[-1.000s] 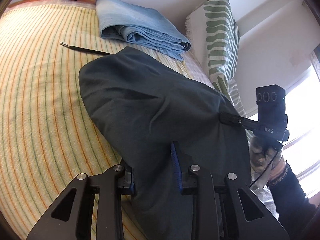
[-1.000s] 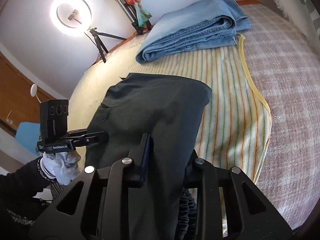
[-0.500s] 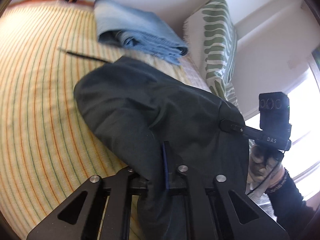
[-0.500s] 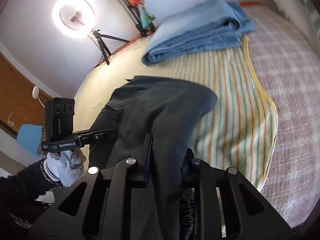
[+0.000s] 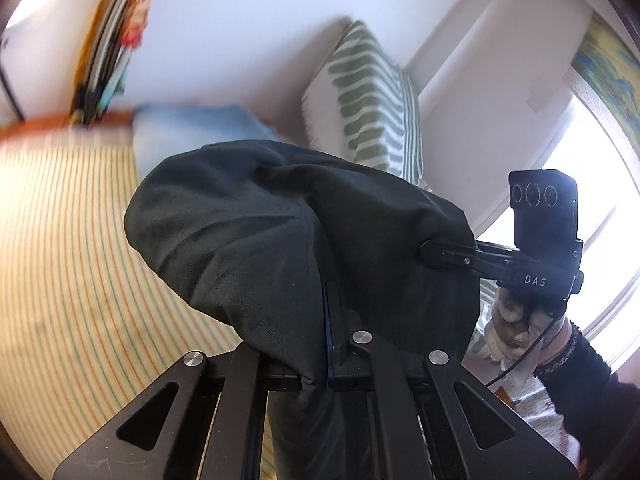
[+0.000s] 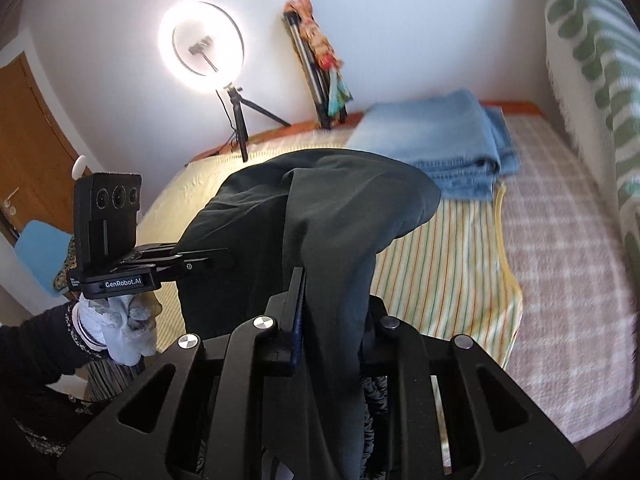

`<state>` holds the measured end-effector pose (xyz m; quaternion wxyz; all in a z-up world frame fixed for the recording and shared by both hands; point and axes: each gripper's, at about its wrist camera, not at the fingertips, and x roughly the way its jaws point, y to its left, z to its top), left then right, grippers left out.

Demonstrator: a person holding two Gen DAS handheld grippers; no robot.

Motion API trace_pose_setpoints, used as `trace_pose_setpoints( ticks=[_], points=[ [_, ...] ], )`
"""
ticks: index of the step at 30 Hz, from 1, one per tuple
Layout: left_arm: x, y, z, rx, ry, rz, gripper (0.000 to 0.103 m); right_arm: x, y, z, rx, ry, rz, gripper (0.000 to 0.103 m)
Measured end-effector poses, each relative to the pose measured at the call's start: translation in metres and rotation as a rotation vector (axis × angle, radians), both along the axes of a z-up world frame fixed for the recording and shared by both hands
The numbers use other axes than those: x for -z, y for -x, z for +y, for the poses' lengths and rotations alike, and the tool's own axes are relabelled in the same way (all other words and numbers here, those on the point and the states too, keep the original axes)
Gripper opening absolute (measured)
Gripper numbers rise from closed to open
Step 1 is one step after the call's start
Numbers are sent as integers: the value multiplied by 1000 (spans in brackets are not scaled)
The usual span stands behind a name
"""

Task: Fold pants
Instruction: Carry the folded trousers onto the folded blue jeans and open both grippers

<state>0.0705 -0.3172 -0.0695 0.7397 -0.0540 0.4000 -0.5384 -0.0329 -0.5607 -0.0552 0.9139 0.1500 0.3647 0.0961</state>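
The dark green-black pants (image 5: 248,232) hang lifted above the striped bedspread (image 5: 68,264). My left gripper (image 5: 320,344) is shut on one part of the fabric, which drapes over its fingers. My right gripper (image 6: 320,320) is shut on another part of the same pants (image 6: 328,220). In the left wrist view the right gripper (image 5: 448,254) pinches the cloth from the right. In the right wrist view the left gripper (image 6: 200,258) pinches it from the left.
Folded blue jeans (image 6: 440,148) lie at the far end of the bed, also seen blurred in the left wrist view (image 5: 192,132). A green-patterned pillow (image 5: 368,104) leans on the wall. A ring light on a tripod (image 6: 202,50) stands behind the bed. A checked blanket (image 6: 568,248) covers the bed's right side.
Both grippers have closed on the pants and lifted them off the bed. The cloth now hangs bunched between them, and both views have tilted up toward the wall.
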Motion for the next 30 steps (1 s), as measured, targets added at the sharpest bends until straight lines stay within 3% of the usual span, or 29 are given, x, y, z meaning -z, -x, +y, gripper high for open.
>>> trace_pose_setpoints(
  ticks=[7,18,25,30],
  points=[
    [-41,-39,-18,-7,30,-91,5,-41,-30,-14,34,51,-105,20],
    [-70,-109,-62,-36,30,-179,5,-62,-128,-55,86,98,-152,20],
    [-62,-163,-93,-54,12,-167,5,-56,-195,-85,92,111,-141,20],
    [-41,-200,-116,-67,-29,-157,5,-32,-240,-104,93,123,-97,20]
  ],
)
